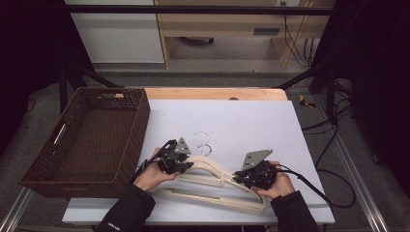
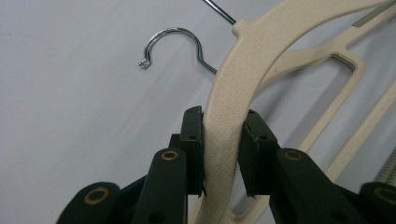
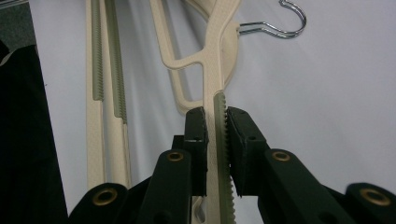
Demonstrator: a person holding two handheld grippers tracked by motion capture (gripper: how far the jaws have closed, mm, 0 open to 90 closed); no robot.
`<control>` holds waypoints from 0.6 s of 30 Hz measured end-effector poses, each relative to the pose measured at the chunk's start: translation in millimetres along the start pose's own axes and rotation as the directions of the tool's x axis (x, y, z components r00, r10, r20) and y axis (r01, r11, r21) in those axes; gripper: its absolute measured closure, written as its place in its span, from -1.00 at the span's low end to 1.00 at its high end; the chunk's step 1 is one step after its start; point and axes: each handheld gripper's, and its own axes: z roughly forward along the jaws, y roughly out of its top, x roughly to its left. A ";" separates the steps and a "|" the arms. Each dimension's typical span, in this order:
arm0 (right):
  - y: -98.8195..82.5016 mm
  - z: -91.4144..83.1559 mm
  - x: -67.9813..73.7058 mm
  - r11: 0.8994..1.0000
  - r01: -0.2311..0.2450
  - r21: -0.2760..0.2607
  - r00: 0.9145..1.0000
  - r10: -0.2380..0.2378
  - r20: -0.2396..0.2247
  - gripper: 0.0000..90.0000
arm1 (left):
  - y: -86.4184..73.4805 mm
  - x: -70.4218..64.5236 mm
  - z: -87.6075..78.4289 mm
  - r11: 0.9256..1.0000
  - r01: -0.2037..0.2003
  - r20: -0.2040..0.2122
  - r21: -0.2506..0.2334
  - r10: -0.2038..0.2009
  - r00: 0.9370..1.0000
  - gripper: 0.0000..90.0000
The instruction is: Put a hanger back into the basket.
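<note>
Pinched flat between the two black jaws of the left gripper point(image 2: 223, 126): one curved shoulder of the upper hanger point(image 2: 243, 60), pads pressed on either side. Likewise clamped in the right gripper point(image 3: 215, 126): the opposite shoulder of that hanger, held edge-on, with its toothed grey-green grip strip point(image 3: 223, 154) against one pad.

Hidden under both sets of jaws: the shoulder tips. Cut off by the frame edges in the gripper views: the far ends and lower bars. Covered by hands and gripper bodies in the high view: the grip points themselves. Hard to separate where stacked: the hangers point(image 1: 212, 186), overlapping below and between the grippers.

Looked like cream plastic with a fine woven grain, flat in section, swept in a broad arch, with an open notch beyond the jaws. Carried thin bent chrome wire hooks point(image 1: 204, 143), ahead of the jaws and clear of them. Lay on a smooth matte white table top point(image 1: 251, 121). Stood well off to the outer side of the left jaws: a dark brown woven basket point(image 1: 140, 121), rectangular, with handle slots.

Counted: two grippers, two hangers as far as could be told, two hooks, two ribbed lower bars point(image 3: 107, 70) beside the right jaws, one basket.
</note>
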 end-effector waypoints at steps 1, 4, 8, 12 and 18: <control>-0.1 -0.4 -0.4 1.000 -0.003 0.003 1.000 0.003 -0.005 0.73 | 0.3 -1.2 -1.9 1.000 -0.009 -0.004 -0.002 0.009 1.000 0.62; -0.8 -1.6 -1.3 1.000 -0.019 0.013 1.000 0.020 -0.020 0.66 | 0.2 -7.3 -7.2 0.999 -0.020 -0.017 -0.031 0.019 1.000 0.63; -1.1 1.3 -0.5 0.999 -0.033 0.038 0.999 0.034 -0.024 0.56 | 0.2 -16.7 -15.1 0.997 -0.060 -0.053 -0.039 0.058 0.997 0.64; -1.9 2.4 -0.9 0.999 -0.038 0.035 0.999 0.039 -0.039 0.52 | -0.7 -24.5 -20.8 0.995 -0.092 -0.071 -0.041 0.089 0.993 0.65; -1.7 -0.9 -2.4 0.999 -0.047 -0.008 0.998 0.046 -0.052 0.29 | -2.3 -34.8 -27.7 0.990 -0.124 -0.083 -0.061 0.119 0.989 0.67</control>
